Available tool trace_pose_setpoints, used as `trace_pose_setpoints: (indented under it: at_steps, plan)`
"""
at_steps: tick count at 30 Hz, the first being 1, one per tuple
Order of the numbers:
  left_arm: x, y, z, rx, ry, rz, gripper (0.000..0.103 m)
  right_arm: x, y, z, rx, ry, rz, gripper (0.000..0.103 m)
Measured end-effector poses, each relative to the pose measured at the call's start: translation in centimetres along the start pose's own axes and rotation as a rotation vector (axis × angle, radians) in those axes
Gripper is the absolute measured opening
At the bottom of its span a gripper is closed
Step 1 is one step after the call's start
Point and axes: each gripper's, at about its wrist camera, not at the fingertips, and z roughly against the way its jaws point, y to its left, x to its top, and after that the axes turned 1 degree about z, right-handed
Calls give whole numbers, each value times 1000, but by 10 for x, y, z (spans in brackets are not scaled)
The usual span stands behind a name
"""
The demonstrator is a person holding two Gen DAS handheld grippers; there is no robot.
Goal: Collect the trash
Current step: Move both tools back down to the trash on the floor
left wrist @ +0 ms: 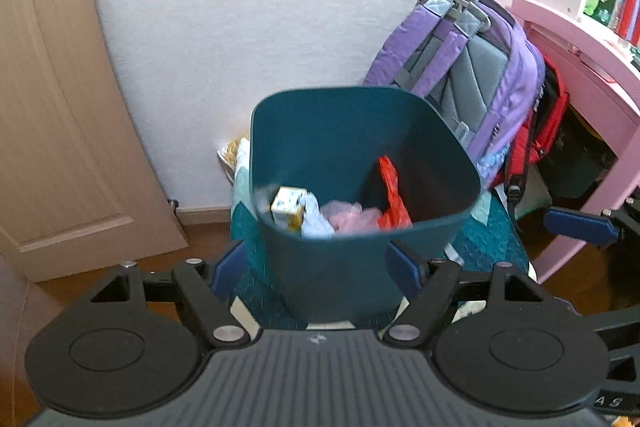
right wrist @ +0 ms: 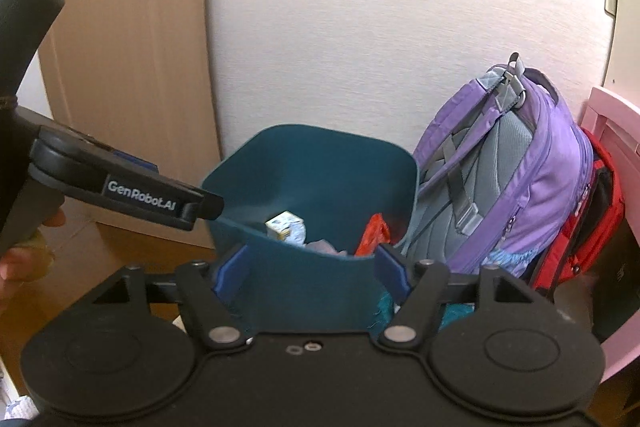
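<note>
I see a purple backpack (left wrist: 500,67) leaning on the wall, a red bag (right wrist: 592,227) beside it, a wooden door (right wrist: 120,67) left.

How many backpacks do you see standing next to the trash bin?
2. The purple backpack leans against the wall, right of the teal bin. The red backpack stands behind it, mostly covered, beside the pink furniture. More may be hidden.
</note>
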Motion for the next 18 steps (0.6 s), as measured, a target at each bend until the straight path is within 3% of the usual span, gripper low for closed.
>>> trace_pose_setpoints:
  at_steps: [5, 18]
  plan:
    - [-31, 14, 11, -29, 20, 6, 80, -21, 12, 10, 29, 1, 5, 84]
    - [-104, 62, -8, -43, 58, 24, 81, -93, 28, -15, 102, 62, -40, 95]
